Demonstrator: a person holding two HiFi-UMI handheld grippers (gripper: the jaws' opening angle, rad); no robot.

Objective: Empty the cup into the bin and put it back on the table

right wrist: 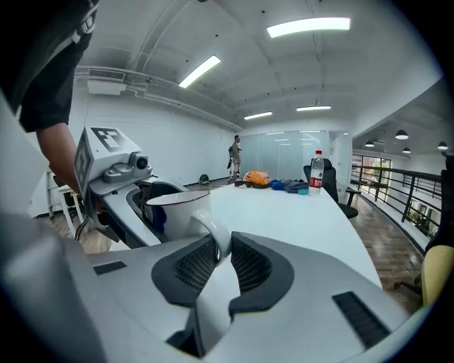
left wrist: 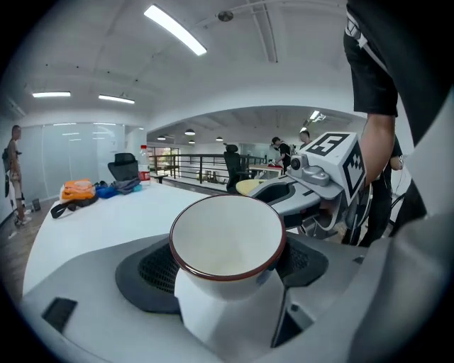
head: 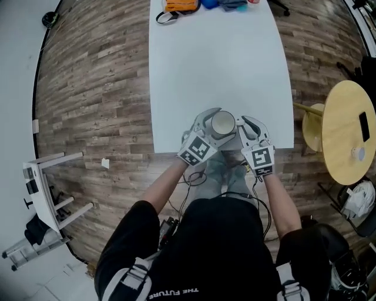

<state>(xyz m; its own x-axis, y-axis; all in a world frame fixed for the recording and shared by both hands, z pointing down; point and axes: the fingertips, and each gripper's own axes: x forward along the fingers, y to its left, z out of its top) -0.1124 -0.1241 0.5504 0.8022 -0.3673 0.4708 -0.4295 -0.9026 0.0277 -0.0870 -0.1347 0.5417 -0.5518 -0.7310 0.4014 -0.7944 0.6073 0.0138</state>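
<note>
1. The left gripper is clamped on the white cup's body, probably to carry its weight.
2. The right gripper pinches the cup's handle, likely to stop it turning.
3. The cup looks empty and is upright at the white table's near edge. I can't tell whether it touches.
4. An orange bag lies at the table's far end, well apart.

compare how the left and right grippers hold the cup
The left gripper clamps the cup by its body, jaws wide; the right gripper pinches the handle, jaws nearly together. The left gripper sits on the cup's left in the head view, the right gripper on its right. Both hold the same white cup.
</note>
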